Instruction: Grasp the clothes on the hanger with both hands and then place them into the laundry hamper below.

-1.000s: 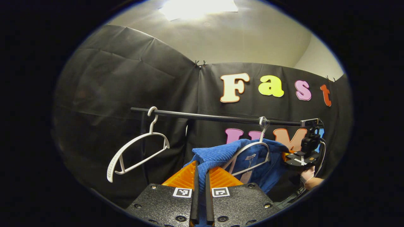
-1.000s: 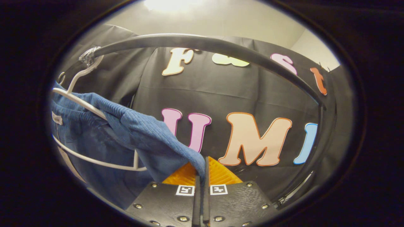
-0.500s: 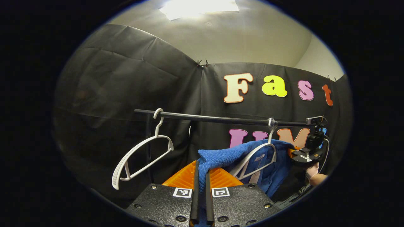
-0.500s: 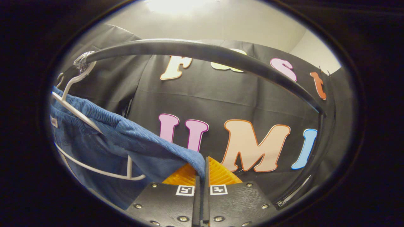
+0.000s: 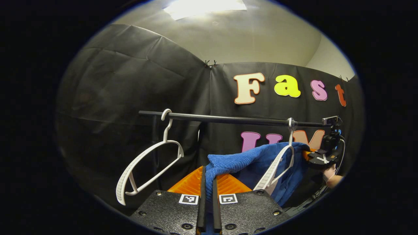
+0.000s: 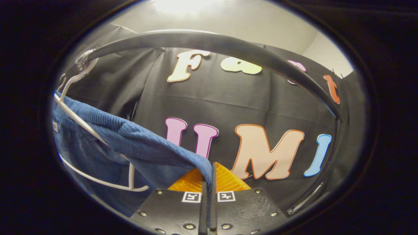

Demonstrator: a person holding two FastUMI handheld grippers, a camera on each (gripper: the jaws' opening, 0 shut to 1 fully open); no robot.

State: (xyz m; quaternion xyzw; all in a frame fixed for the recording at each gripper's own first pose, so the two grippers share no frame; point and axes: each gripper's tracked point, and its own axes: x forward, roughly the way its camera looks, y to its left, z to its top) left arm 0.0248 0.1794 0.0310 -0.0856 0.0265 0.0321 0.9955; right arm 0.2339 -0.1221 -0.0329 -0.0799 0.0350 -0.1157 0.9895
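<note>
Item: blue garment [image 5: 258,160], ribbed knit, draped over a white hanger [image 5: 277,163] whose hook sits on the black rail [image 5: 228,119].

Left gripper [image 5: 207,182]: fingers together, clamped on one end of the garment; the cloth runs up out of the fingers and away to the right toward the hanger.

Right gripper [image 6: 208,178]: fingers together, clamped on the other end of the garment; here the cloth rises out of the fingers and away to the left, over the hanger's arm [image 6: 81,120]. In the left gripper view this gripper [image 5: 321,158] is seen far right, just beyond the hanger, with a hand [image 5: 331,178] below it.

Governing relation: the garment's long axis lies roughly along the rail, one end in each gripper, with the hanger between the two. The hanger sits much nearer the right gripper than the left. The cloth is stretched over the hanger's shoulders, so it is still carried by the hanger, not free.

Judgement: release probably needs the cloth lifted or drawn sideways clear of the hanger's shoulders before any lowering. A straight downward pull would likely drag the hanger with it.

Hamper: said to be below; both cameras look level or upward.

Also present: a second hanger [image 5: 147,163], bare, on the rail's left part, well apart from the garment.
</note>
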